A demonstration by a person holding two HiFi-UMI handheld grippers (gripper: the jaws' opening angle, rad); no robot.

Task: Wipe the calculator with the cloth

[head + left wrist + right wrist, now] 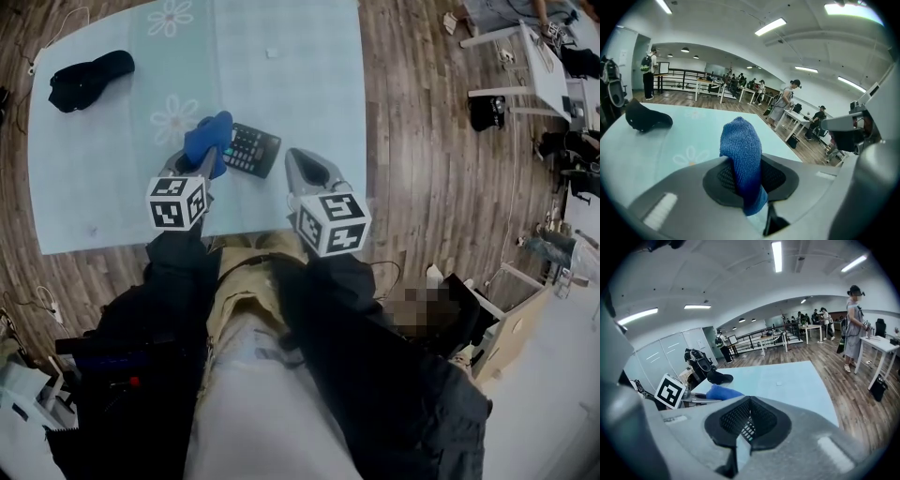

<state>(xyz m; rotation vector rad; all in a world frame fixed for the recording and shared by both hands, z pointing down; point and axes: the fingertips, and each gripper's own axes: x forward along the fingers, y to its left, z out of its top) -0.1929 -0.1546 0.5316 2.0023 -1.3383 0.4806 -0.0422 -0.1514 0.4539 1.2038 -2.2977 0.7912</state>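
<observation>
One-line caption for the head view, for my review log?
Left gripper holds blue cloth over one end of the calculator on a pale mat; shut right gripper hovers alongside.

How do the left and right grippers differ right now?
The left gripper is shut on the blue cloth; the right gripper is shut on nothing. The left gripper reaches over the left end of the calculator; the right gripper sits off its right edge. Both sit close to the calculator.
</observation>
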